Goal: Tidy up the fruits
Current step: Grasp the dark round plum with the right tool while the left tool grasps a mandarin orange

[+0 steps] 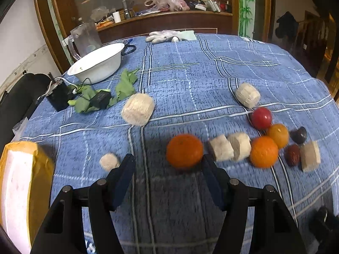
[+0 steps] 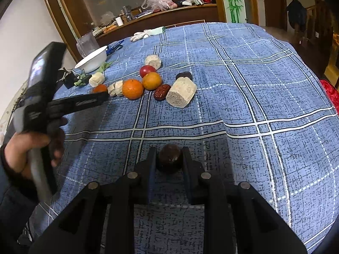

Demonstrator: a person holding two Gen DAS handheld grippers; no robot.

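Blue plaid tablecloth [image 1: 190, 80]; wood-framed glass partition [image 1: 135, 0], cluttered counter [image 1: 169, 17] behind; white wall [image 1: 19, 33] left.

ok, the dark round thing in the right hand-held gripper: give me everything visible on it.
The dark fruit is small, roundish, deep brown-purple, with a dull skin and a faint glossy patch low on its front. The right hand-held gripper is shut on it, one finger pressed against each side. Its top and front show; its back is hidden between the fingers. It is near the blue checked tablecloth, well apart from the fruit cluster; whether it touches the cloth cannot be told.
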